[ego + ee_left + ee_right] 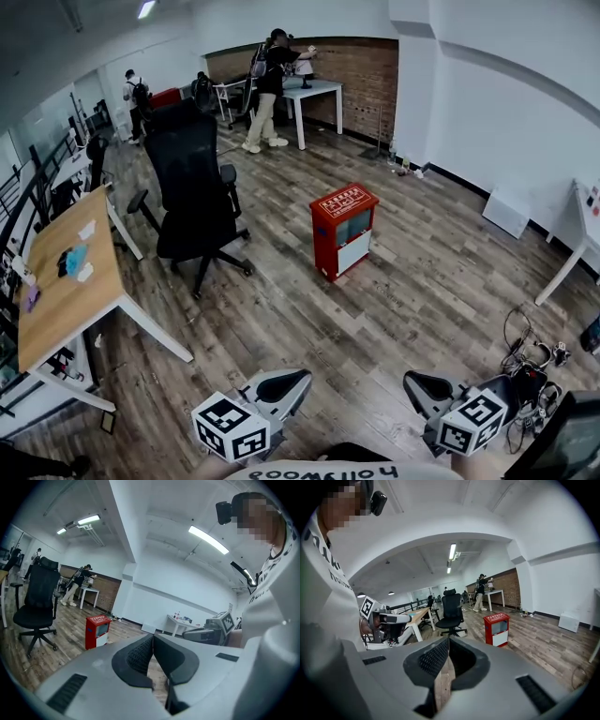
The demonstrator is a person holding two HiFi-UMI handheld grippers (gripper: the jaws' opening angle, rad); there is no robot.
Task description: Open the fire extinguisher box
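Observation:
The red fire extinguisher box (342, 230) stands on the wood floor in mid-room, its door with a window and a white panel closed. It also shows as the red box (97, 630) in the left gripper view and the red box (497, 629) in the right gripper view. Both grippers are held low near the person's body, far from the box. My left gripper (284, 384) is shut and empty, its jaws meeting in its own view (152, 638). My right gripper (424, 385) is shut too, with nothing between the jaws (447, 640).
A black office chair (192, 197) stands left of the box. A wooden desk (66, 281) runs along the left. A tangle of cables and gear (530, 361) lies at the right near a white table leg (562, 272). People stand by a white table (314, 92) at the back.

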